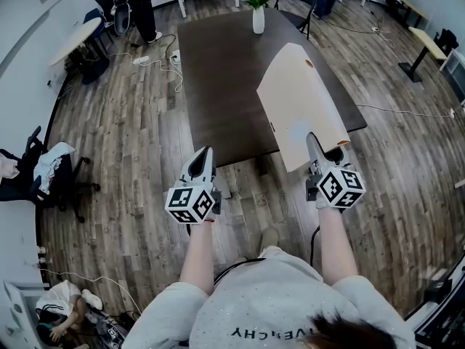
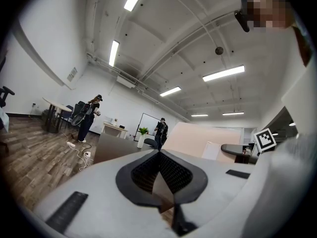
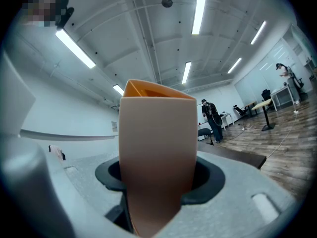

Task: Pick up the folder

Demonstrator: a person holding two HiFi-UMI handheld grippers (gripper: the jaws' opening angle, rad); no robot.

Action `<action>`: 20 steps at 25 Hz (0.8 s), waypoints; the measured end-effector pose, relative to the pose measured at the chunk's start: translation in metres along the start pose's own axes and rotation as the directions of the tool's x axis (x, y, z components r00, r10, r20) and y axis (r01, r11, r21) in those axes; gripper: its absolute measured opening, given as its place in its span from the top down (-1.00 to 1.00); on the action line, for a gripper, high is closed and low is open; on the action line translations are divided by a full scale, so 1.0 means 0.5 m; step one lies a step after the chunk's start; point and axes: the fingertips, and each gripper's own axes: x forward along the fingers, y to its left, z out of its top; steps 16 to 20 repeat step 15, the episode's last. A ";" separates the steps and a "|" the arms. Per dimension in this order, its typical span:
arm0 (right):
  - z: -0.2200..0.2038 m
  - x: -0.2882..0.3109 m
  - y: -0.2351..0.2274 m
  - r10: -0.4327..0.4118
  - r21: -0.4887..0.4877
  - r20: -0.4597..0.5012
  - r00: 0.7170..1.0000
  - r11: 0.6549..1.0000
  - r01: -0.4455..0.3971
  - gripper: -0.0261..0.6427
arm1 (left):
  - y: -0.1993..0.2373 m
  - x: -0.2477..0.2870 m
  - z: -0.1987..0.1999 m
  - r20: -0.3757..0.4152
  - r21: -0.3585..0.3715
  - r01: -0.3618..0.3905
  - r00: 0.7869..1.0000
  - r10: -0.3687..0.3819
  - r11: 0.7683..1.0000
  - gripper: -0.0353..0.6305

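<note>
The right gripper [image 1: 314, 142] has its jaws partly closed and clamped on the near edge of the peach folder [image 1: 301, 100]. The folder sticks out ahead of it, lifted off the dark table [image 1: 218, 71] and hanging over the table's near right corner. The left gripper [image 1: 205, 157] is pinched together on nothing, held level beside it over the wooden floor [image 1: 131, 144]. The hold looks risky to me: the whole length of the folder hangs from one short edge, so its weight could lever it down, swing it in the pads or slide it out, more so if the wrist rolls. If it droops it could also fall open. The edge facing the right gripper view shows an orange inside, but I cannot tell whether any papers are in it. At the table's far end a white vase [image 1: 259, 20] holds a green plant [image 1: 256, 0], well apart from the folder
</note>
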 end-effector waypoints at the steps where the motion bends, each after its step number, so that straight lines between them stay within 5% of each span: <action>1: -0.001 0.000 -0.003 -0.001 0.002 -0.001 1.000 1.000 0.001 0.13 | 0.000 0.001 -0.001 -0.001 0.000 0.000 1.000 0.000 1.000 0.90; 20: -0.014 0.008 -0.028 -0.011 0.009 -0.006 1.000 1.000 0.011 0.13 | 0.002 0.020 -0.020 -0.011 0.002 0.001 1.000 -0.001 1.000 0.90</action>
